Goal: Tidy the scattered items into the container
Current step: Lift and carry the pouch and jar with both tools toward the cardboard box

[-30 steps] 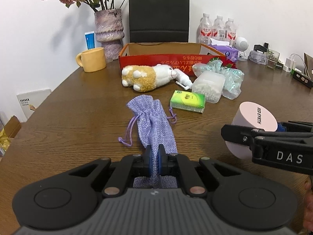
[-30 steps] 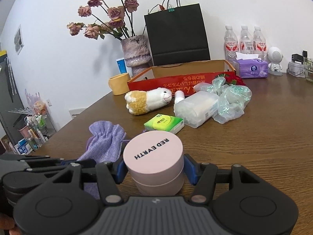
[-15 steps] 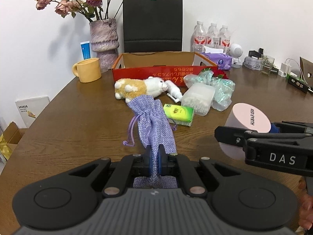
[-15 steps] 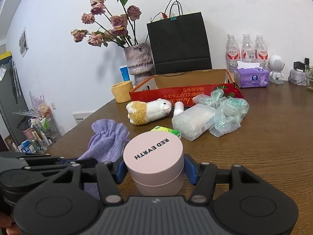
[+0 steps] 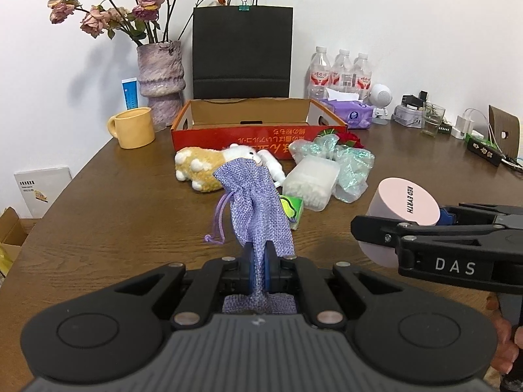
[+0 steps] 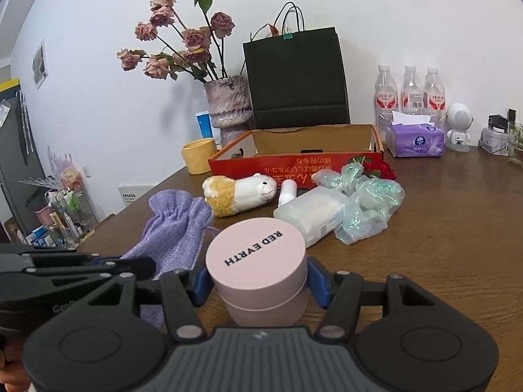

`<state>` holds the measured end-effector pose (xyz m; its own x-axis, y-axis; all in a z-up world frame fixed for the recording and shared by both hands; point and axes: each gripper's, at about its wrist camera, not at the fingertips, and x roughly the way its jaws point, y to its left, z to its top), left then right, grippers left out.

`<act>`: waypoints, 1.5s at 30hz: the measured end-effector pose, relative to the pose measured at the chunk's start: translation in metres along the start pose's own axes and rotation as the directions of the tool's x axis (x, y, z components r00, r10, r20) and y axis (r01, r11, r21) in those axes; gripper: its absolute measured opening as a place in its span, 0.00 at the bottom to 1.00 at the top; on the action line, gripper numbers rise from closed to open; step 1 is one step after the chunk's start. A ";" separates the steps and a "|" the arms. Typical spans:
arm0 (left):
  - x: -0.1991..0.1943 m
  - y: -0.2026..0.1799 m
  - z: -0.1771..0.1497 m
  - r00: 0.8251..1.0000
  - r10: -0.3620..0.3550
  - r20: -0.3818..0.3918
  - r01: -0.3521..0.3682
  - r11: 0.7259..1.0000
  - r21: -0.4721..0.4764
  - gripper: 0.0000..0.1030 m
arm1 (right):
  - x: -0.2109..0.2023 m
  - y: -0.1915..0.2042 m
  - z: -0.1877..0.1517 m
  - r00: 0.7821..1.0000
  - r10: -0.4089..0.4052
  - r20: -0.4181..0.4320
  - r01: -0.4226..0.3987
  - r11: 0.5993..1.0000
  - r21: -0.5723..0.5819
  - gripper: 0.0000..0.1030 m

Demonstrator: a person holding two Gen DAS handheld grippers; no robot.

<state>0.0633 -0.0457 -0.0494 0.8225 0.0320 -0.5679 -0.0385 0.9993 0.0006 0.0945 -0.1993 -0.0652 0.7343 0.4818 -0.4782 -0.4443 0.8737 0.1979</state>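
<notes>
My left gripper (image 5: 260, 269) is shut on the bottom end of a lilac drawstring pouch (image 5: 256, 205), which stands up off the table in front of it. A round pink jar (image 6: 258, 269) marked RED EARTH sits between the blue pads of my right gripper (image 6: 258, 282), which is shut on it. Both show in each other's view: the jar (image 5: 405, 215) at the right, the pouch (image 6: 176, 225) at the left. The open red cardboard box (image 5: 258, 130) stands at the back of the table. A plush alpaca (image 5: 209, 165), a green packet (image 5: 291, 209) and a clear tub (image 5: 310, 184) lie before it.
Crinkled iridescent wrap (image 6: 366, 205) and a red flower (image 6: 379, 166) lie right of the tub. Behind the box are a black paper bag (image 5: 242, 52), a vase of dried roses (image 5: 160, 78), a yellow mug (image 5: 134, 127), water bottles (image 5: 340, 75) and a tissue pack (image 5: 349, 114).
Both grippers have risen and tilted up with their loads. The pouch has lifted off the table and now hangs in front of the alpaca. The box's inside has come into view.
</notes>
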 end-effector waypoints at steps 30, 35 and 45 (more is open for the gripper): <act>0.016 0.007 0.046 1.000 -0.022 0.015 0.022 0.999 -0.048 0.06 | 0.013 -0.023 0.045 1.000 0.002 -0.005 -0.002 1.000 -0.014 0.56; 0.019 0.009 0.054 1.000 -0.021 0.015 0.022 0.998 -0.056 0.06 | 0.016 -0.030 0.052 1.000 -0.004 -0.005 0.004 1.000 -0.005 0.56; 0.029 0.012 0.073 0.999 -0.035 0.006 0.036 0.997 -0.063 0.06 | 0.026 -0.038 0.073 1.000 -0.011 0.005 0.011 1.000 0.000 0.56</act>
<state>0.1284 -0.0312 -0.0062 0.8265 -0.0032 -0.5629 -0.0448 0.9964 -0.0715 0.1678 -0.2154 -0.0224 0.7414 0.4727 -0.4762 -0.4366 0.8788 0.1926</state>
